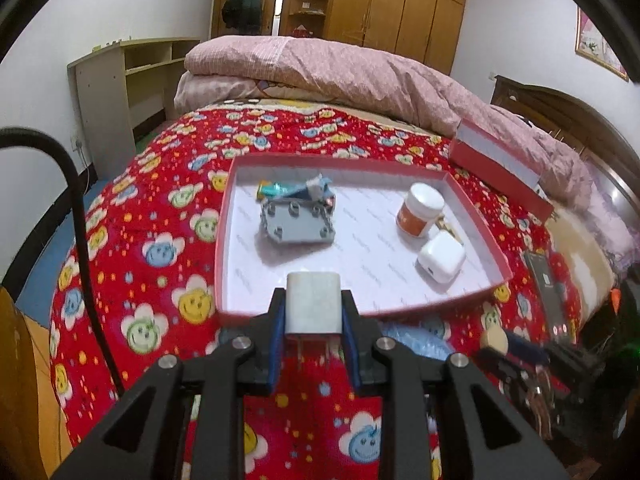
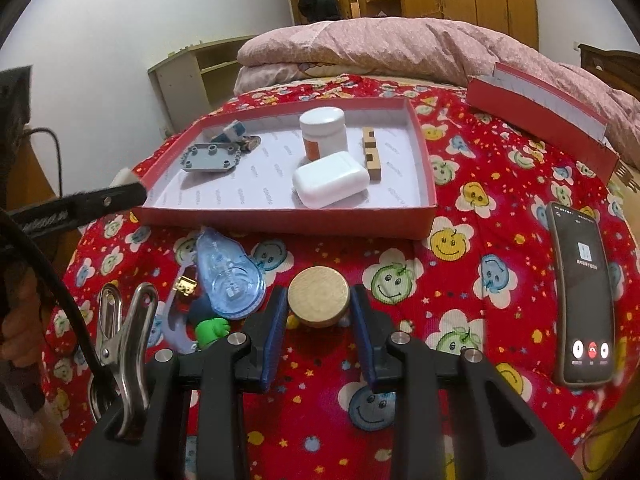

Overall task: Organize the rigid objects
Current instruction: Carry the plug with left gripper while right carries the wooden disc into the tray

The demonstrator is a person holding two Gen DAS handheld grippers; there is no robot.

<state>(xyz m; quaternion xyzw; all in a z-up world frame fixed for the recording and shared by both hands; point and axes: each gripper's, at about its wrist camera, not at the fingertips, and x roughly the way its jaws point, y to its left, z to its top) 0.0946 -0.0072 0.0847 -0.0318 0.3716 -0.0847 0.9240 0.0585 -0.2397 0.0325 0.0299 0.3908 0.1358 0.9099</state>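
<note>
My left gripper [image 1: 314,310] is shut on a white plug adapter [image 1: 314,294], held just above the near rim of the red tray [image 1: 222,240], prongs toward the camera. Inside the tray lie a grey studded plate [image 1: 298,226], a blue-and-white item [image 1: 296,190], a white jar with an orange label [image 1: 420,210] and a white case [image 1: 442,258]. In the right wrist view my right gripper [image 2: 319,304] is low on the bedspread in front of the tray [image 2: 280,222], with both pads against a round wooden disc [image 2: 319,294]. Small wooden blocks [image 2: 372,156] also sit in the tray.
A blue tape dispenser [image 2: 230,276], a green toy [image 2: 210,330] and a metal clip [image 2: 120,328] lie left of the right gripper. A phone [image 2: 580,300] rests at the right. The red box lid [image 2: 540,120] lies behind. A folded pink quilt [image 1: 320,68] is beyond the tray.
</note>
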